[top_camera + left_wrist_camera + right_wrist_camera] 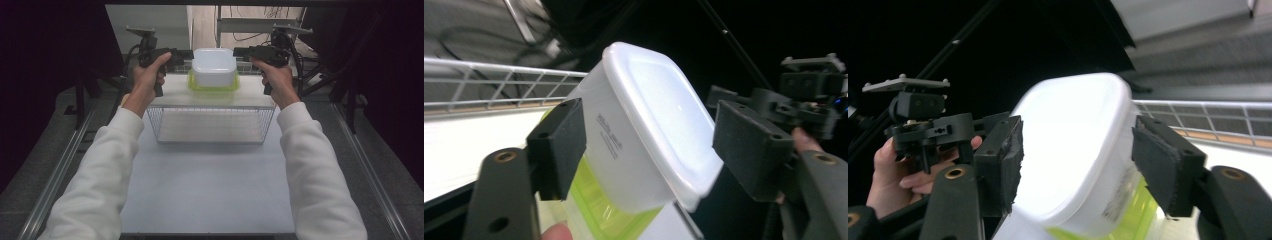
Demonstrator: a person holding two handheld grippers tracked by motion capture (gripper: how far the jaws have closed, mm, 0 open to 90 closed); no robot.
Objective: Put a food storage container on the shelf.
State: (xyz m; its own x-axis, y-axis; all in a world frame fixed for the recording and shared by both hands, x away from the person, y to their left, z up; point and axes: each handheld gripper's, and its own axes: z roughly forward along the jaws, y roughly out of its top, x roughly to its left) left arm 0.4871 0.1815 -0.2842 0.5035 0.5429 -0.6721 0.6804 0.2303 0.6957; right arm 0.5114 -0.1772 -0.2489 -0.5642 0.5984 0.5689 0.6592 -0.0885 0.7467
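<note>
The white box (pixel 214 66) sits upside down on a green box (pixel 213 85), at the far edge of the raised surface (pixel 172 92), in the middle between the two far corners. A wire basket (pixel 212 125) stands just in front, nearer to me.

My left tongs (pixel 181 57) are at the box's left side and my right tongs (pixel 242 52) are at its right side. Both are open. In the left gripper view, the white box (pixel 644 130) is between the pads (pixel 559 145), but they do not press on it. In the right gripper view it is the same: the white box (pixel 1073 150) has a gap on each side of it.

I think this box is light, because it looks like thin plastic and I see nothing in it. It is smooth, so it may slip. Its walls may bend if I squeeze hard. It will not break easily, but it can tip off the green box.

The best place to hold it is on the flat side walls, low down near the rim, one pair of tongs on each side. The top is rounded and slippery, so I stay away from it.
</note>
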